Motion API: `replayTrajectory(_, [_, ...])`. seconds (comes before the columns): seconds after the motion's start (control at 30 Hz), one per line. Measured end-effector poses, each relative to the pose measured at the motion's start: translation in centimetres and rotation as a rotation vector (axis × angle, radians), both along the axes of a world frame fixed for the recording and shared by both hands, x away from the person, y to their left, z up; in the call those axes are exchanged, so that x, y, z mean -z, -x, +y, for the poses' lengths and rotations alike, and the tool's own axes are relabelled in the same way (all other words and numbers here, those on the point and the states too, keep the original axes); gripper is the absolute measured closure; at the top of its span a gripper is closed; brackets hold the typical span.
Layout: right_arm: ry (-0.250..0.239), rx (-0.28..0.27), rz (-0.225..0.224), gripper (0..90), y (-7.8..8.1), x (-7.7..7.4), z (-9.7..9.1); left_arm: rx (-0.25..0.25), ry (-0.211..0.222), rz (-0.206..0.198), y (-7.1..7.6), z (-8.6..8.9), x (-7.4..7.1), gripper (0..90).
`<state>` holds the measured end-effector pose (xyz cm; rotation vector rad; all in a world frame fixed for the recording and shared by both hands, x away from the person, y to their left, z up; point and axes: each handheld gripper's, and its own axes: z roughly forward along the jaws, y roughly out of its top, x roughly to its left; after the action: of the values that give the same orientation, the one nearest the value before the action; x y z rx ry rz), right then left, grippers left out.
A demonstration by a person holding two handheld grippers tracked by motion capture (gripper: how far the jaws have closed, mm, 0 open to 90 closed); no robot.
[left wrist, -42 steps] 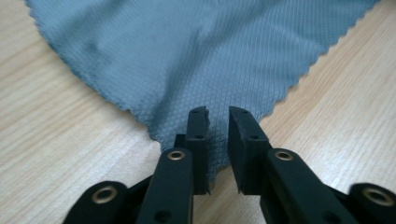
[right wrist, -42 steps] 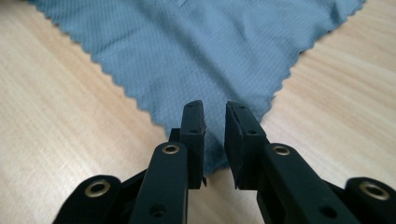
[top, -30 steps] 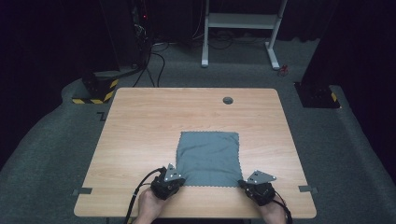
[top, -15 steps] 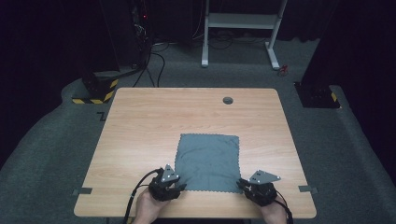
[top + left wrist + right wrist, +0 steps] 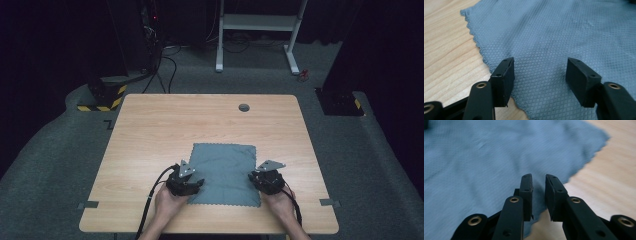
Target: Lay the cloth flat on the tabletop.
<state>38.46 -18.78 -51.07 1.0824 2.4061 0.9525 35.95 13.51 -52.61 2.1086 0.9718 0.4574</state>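
Both tongs just opening over grey cloth (image 5: pixel 225 172), nothing gripped: left tongs (image 5: pixel 540 75) wide, right tongs (image 5: pixel 539 195) narrow.

I work at a pale wooden table (image 5: pixel 150 130) with a round cable hole (image 5: pixel 244 107), standing on grey carpet (image 5: pixel 60 165). Beyond it my room goes dark: a white desk frame (image 5: pixel 257 30), tangled cables (image 5: pixel 165 65), and what may be a hazard-striped base (image 5: pixel 102 97).

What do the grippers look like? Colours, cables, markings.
Both grippers, left and right, are black, each topped by a grey three-cornered plate. A black cable trails from each. The jaws are flat black blocks on arms with brass-ringed holes. Forearms bare; no sleeves in view.
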Motion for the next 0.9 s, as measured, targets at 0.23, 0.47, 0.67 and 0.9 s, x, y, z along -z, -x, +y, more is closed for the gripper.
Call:
replayTrajectory(0.23, [-0.048,0.128,0.015,77.7,-5.3,-0.7,0.2,-0.012,-0.007,-0.006,0.1,0.0,0.0,39.5])
replayTrajectory(0.47, [0.000,0.164,0.027,82.0,-8.8,0.3,2.0,-0.013,-0.007,-0.004,0.1,0.0,0.0,39.2])
replayTrajectory(0.67, [0.027,0.186,0.002,74.7,-9.6,0.3,1.9,-0.027,0.002,0.006,-0.7,0.1,-0.2,45.1])
replayTrajectory(0.9, [-0.012,0.078,-0.001,70.4,-5.9,-0.1,3.2,-0.063,0.013,0.050,-5.3,-0.1,-1.0,46.7])
